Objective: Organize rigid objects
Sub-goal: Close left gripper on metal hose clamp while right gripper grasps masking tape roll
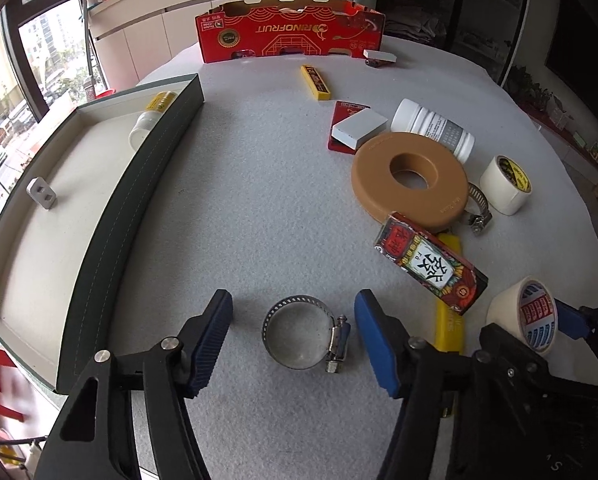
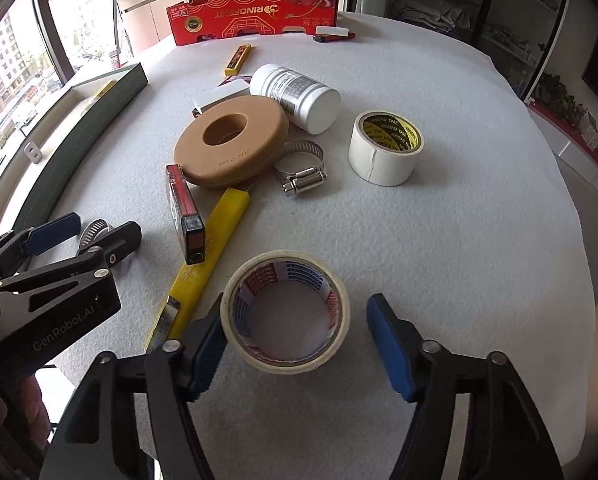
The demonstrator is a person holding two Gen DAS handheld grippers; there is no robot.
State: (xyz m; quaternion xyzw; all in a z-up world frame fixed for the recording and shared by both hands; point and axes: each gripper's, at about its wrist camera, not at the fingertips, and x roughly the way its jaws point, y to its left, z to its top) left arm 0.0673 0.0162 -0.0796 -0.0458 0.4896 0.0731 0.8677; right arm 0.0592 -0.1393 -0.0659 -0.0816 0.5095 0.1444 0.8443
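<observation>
My left gripper (image 1: 295, 320) is open with a metal hose clamp (image 1: 305, 332) lying on the grey table between its fingers, untouched. My right gripper (image 2: 295, 320) is open around a cream tape roll with a red and blue core (image 2: 285, 316); its left finger is close against the roll. That roll also shows in the left wrist view (image 1: 527, 314). A dark green tray (image 1: 111, 216) at the left holds a small white bottle (image 1: 151, 118) and a metal bracket (image 1: 41, 193).
On the table lie a tan foam ring (image 2: 231, 146), a white jar (image 2: 299, 96), a second white tape roll (image 2: 385, 148), a second hose clamp (image 2: 301, 166), a red card box (image 2: 185, 212), a yellow utility knife (image 2: 203, 264) and a red fruit carton (image 2: 255, 12).
</observation>
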